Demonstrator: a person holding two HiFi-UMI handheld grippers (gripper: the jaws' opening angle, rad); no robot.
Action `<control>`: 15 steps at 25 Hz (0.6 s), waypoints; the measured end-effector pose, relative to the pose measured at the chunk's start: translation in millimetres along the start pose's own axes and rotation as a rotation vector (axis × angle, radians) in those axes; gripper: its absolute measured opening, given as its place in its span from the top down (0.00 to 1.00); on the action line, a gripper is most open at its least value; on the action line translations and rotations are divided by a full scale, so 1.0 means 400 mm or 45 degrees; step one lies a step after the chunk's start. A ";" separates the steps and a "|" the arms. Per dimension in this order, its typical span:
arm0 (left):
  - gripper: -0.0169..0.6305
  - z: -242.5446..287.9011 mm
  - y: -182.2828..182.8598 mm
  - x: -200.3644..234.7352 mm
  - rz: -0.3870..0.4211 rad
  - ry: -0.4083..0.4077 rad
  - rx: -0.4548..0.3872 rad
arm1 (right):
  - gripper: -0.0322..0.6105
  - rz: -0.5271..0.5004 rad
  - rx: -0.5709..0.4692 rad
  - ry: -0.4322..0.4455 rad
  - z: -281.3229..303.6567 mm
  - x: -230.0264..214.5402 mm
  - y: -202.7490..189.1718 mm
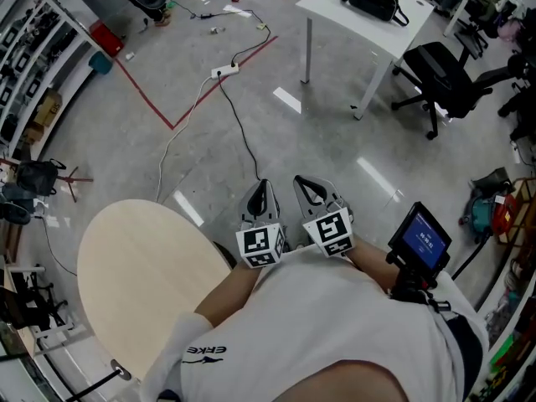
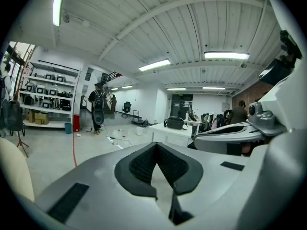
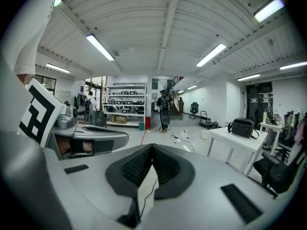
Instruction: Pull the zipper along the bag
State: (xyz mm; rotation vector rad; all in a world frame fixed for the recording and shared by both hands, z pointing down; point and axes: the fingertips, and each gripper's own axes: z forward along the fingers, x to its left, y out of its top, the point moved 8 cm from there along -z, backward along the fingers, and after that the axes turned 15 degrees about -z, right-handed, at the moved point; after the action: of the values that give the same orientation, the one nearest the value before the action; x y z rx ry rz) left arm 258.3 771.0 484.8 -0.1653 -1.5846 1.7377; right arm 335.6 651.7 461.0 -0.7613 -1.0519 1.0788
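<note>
Bag point(image 1: 373, 0), black and strapped, lies on the white worktop point(image 1: 332, 12) across the floor, well apart from both my grippers. I hold my left gripper point(image 1: 261, 186) and my right gripper point(image 1: 307, 182) side by side close to my chest, each with its jaws pressed together at the tips and nothing between them. A round wooden worktop point(image 1: 142, 275) stands just to my left.
</note>
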 end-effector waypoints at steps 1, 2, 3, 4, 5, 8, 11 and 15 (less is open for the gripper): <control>0.97 -0.001 0.008 0.003 0.000 0.004 -0.005 | 0.94 -0.003 -0.005 0.002 0.003 -0.002 0.008; 0.97 0.001 0.017 0.005 0.000 0.008 -0.011 | 0.94 -0.006 -0.010 0.004 0.007 -0.006 0.016; 0.97 0.011 0.028 0.005 0.000 0.011 -0.016 | 0.94 -0.010 -0.015 0.007 0.015 -0.017 0.024; 0.97 0.032 0.039 0.004 0.000 0.013 -0.019 | 0.94 -0.012 -0.019 0.010 0.028 -0.036 0.029; 0.97 0.063 0.050 0.000 0.001 0.014 -0.022 | 0.94 -0.012 -0.023 0.014 0.048 -0.063 0.032; 0.97 0.184 0.077 -0.018 0.003 0.022 -0.028 | 0.94 -0.012 -0.031 0.031 0.112 -0.167 0.023; 0.97 0.269 0.097 -0.038 0.003 0.031 -0.033 | 0.94 -0.012 -0.032 0.046 0.153 -0.245 0.014; 0.97 0.365 0.113 -0.062 0.006 0.037 -0.031 | 0.94 -0.008 -0.037 0.060 0.198 -0.335 0.002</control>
State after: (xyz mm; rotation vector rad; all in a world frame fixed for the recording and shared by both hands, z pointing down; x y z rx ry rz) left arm 173.5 642.6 466.8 -0.2055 -1.5861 1.7130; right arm 245.8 525.0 447.3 -0.8026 -1.0314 1.0379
